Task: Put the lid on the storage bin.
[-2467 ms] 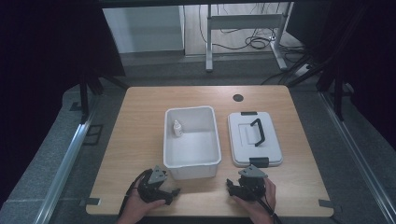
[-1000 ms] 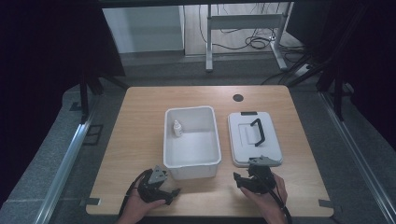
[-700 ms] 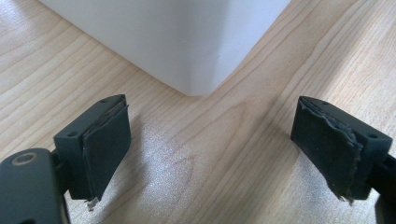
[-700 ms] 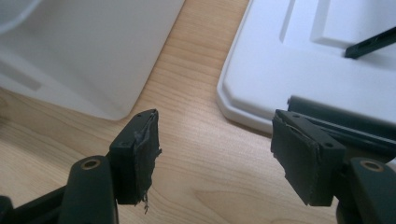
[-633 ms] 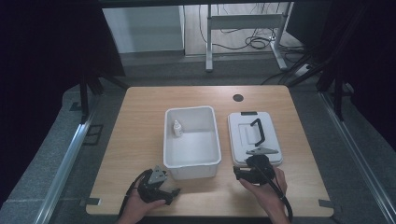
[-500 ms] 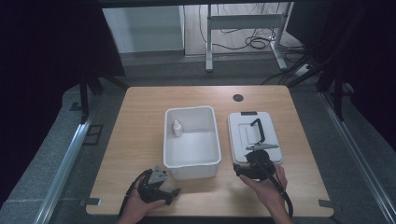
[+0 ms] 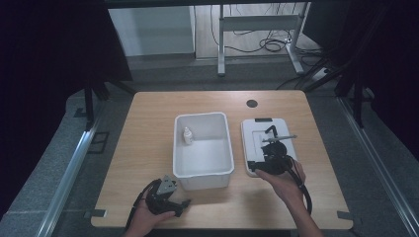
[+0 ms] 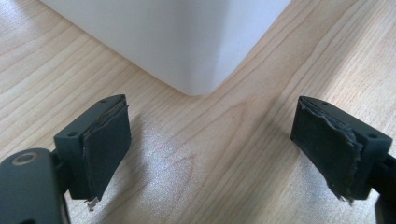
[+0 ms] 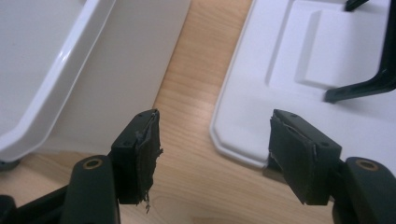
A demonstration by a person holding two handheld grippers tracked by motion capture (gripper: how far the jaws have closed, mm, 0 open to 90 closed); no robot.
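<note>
Tabletop: a light wooden tabletop [image 7: 148, 128] is seen carrying everything.
Bin: an open white rectangular plastic bin [image 7: 203, 172] is set at the middle; a small white bottle [image 7: 187, 136] stands inside, by its left wall.
Lid: a flat white plastic lid [image 7: 254, 136] with a black handle [image 7: 270, 130] is laid just right of the bin.
Left gripper [image 8: 212, 149]: fingers are spread apart, empty, near the bin's corner.
Right gripper [image 9: 212, 154]: fingers are spread apart, empty, held over the lid's near left corner.

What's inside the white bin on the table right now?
The white bin holds one small white bottle, upright by its left wall. The rest of its floor looks bare, though the near wall hides the strip just behind it.
</note>
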